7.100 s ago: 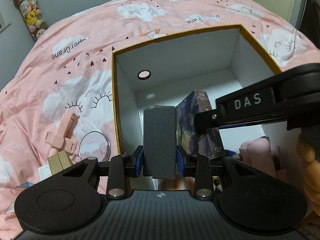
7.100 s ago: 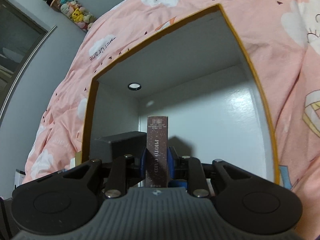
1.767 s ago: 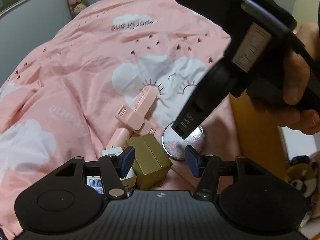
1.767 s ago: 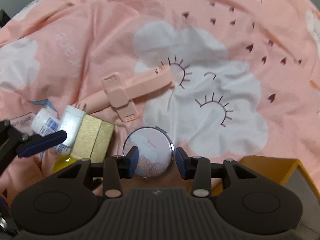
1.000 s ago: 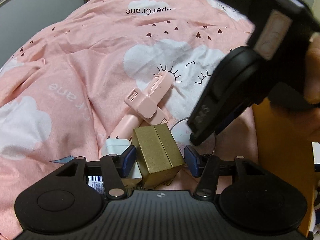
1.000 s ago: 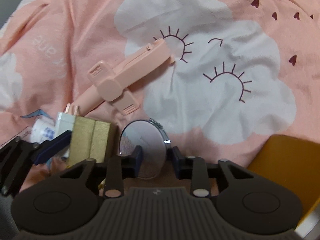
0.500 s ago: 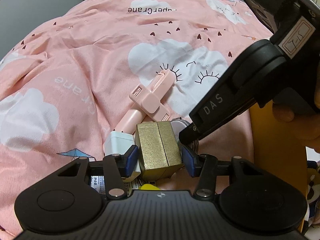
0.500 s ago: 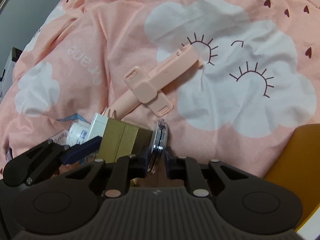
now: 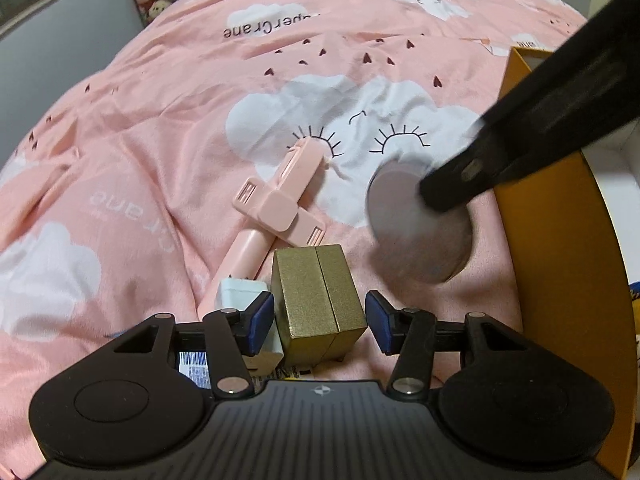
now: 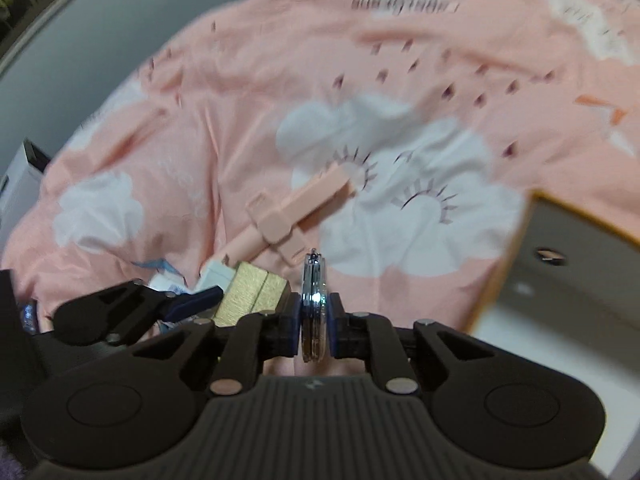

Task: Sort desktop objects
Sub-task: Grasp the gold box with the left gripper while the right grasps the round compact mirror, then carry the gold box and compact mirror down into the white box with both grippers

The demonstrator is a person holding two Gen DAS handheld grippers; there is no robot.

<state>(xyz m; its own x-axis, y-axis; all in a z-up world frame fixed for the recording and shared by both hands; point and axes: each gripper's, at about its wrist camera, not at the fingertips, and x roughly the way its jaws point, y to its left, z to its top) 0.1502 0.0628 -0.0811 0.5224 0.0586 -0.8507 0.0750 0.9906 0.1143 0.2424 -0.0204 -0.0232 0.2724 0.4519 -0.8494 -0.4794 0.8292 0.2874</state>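
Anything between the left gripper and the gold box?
Nothing visible. The gold box already sits between the open left gripper pads, not yet pressed. A white plug crowds the left pad's outer side.

We count one gold box (image 9: 318, 296), our landmark. Just behind it lies one pink folding holder (image 9: 280, 208). Touching its left side is one white plug (image 9: 240, 294), and below that plug we make out one labelled item (image 9: 194, 364), too hidden to name. To the right of the gold box hangs one round compact mirror (image 10: 314, 304), and beyond that stands one orange-walled box (image 9: 548, 248). One pink quilt (image 9: 160, 128) lies under everything.
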